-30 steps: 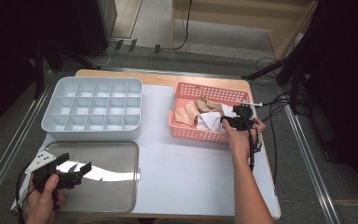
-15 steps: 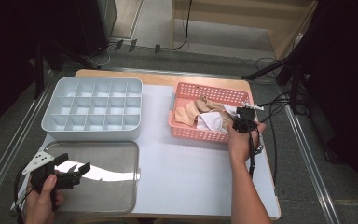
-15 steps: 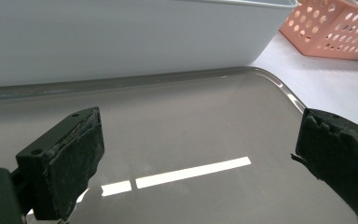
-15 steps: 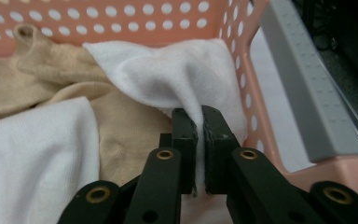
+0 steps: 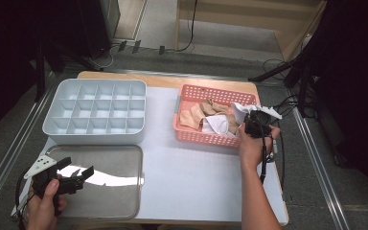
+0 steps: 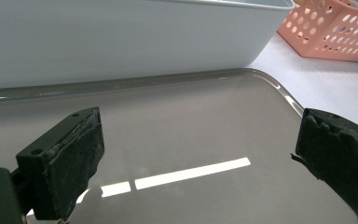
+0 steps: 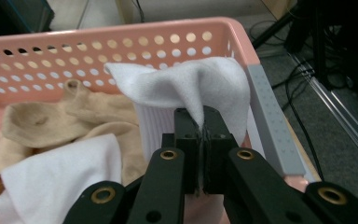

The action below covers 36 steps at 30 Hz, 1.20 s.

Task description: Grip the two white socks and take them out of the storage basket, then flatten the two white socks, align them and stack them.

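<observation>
White sheeting covered the table (image 5: pixel 191 177), which stood on a grey floor with dark furniture and cables around it.

At the right of the high view, the right tongs (image 5: pixel 252 123) were clenched on a fold of a white sock (image 5: pixel 243 111) at the right end of the pink basket (image 5: pixel 206 139). Their jaws had just been closing, with that cloth between them. In the right gripper view, the right tongs (image 7: pixel 203 140) pinched the white sock (image 7: pixel 186 86) at the frame's centre; the cloth rose in a peak above the jaws, in front of the basket's (image 7: pixel 98 44) perforated far wall. Beige socks (image 7: pixel 51 123) lay heaped at the left of that frame, and a second white sock (image 7: pixel 56 172) lay at its lower left.

At the lower left of the high view, the left tongs (image 5: pixel 79 176) were released, their jaws apart over a shiny metal tray (image 5: pixel 115 191) with nothing between them. The left gripper view showed the two black pads (image 6: pixel 72 161) wide apart above the tray's (image 6: pixel 191 135) reflective surface.

Beyond the tray, at the upper left of the table in the high view, sat a pale grey divided organiser (image 5: pixel 96 112) with its compartments bare. The basket stood to its right, apart from it.
</observation>
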{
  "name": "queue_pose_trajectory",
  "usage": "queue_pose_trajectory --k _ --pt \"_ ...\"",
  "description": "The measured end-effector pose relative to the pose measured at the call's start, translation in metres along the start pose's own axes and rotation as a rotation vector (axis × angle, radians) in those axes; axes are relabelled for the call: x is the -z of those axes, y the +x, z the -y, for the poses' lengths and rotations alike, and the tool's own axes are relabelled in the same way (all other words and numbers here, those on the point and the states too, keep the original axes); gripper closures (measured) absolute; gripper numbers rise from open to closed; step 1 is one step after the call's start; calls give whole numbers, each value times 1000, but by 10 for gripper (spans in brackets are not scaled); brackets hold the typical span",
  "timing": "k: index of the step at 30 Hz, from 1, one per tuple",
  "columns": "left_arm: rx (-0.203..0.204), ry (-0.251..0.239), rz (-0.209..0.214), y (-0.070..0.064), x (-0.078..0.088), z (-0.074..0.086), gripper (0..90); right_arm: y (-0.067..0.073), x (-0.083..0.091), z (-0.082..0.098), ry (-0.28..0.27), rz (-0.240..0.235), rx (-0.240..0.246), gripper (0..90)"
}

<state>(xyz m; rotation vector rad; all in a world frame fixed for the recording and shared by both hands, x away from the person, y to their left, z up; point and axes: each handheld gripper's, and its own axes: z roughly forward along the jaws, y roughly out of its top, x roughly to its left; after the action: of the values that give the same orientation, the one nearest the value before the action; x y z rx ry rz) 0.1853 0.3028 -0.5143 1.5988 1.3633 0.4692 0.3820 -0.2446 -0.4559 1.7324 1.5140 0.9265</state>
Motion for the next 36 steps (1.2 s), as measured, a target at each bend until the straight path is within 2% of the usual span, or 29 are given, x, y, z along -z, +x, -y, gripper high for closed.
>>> queue_pose_trajectory --k 3,4,5,6,8,11,13,15,17,20,24,26,28,33,36 --pt "-2 3 -1 1 0 0 18 -1 -4 -3 27 -53 -6 883" --pt "-3 5 -2 1 0 0 18 -1 -7 -4 51 -59 4 881" --pt "-3 5 -2 1 0 0 18 -1 -7 -4 51 -59 4 881" --pt "-2 5 -2 1 0 0 18 0 -12 -6 93 -69 11 874" --pt "-1 3 -2 1 0 0 18 0 -18 -8 136 -91 0 851" --pt "1 0 -3 2 1 0 18 2 -25 -10 176 -129 -1 735" --pt "2 0 -3 2 1 0 18 4 -27 -12 201 -125 6 701" --pt "2 0 -3 2 1 0 18 6 -31 -14 246 -155 -3 652" --pt "-2 0 -2 3 2 0 18 6 -34 -17 286 -168 12 598" --pt "3 -3 -2 4 3 0 18 9 -40 -19 341 -158 37 528" --pt "4 -7 -3 4 3 0 18 11 -47 -22 404 -105 51 513" --pt "2 -4 -2 4 3 0 18 12 -51 -23 433 -83 50 530" --pt "1 -4 0 3 3 0 19 10 -54 -24 450 -69 18 599" --pt "1 -1 -9 6 5 0 28 3 -61 -24 480 -49 -60 670" --pt "6 -5 -7 6 5 0 30 4 -62 -25 488 -33 -50 730"
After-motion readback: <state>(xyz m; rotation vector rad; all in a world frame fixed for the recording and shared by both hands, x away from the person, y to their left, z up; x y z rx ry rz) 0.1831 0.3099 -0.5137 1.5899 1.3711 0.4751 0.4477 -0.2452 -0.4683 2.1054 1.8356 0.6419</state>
